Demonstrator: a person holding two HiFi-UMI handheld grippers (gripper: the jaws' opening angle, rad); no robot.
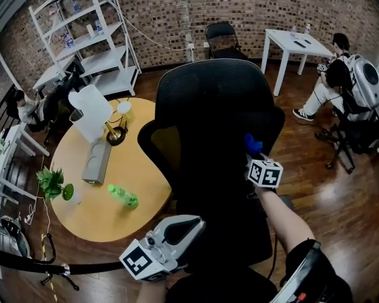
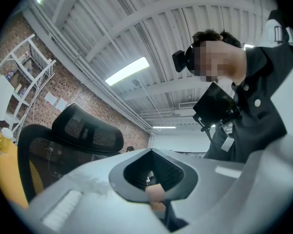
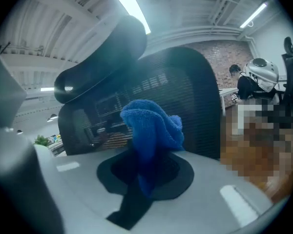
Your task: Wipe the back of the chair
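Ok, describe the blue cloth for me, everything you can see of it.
The blue cloth is a bright blue, fluffy terry-like rag, bunched into a rounded wad. The right gripper has its tongs shut on its lower part, so the wad sticks out past them. It sits by the right edge of the black mesh chair back, mid-height; whether it touches the mesh is unclear.

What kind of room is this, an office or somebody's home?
Probably a shared office or workroom, not a home: a black mesh office chair, a round table, and white shelves against a bare brick wall.
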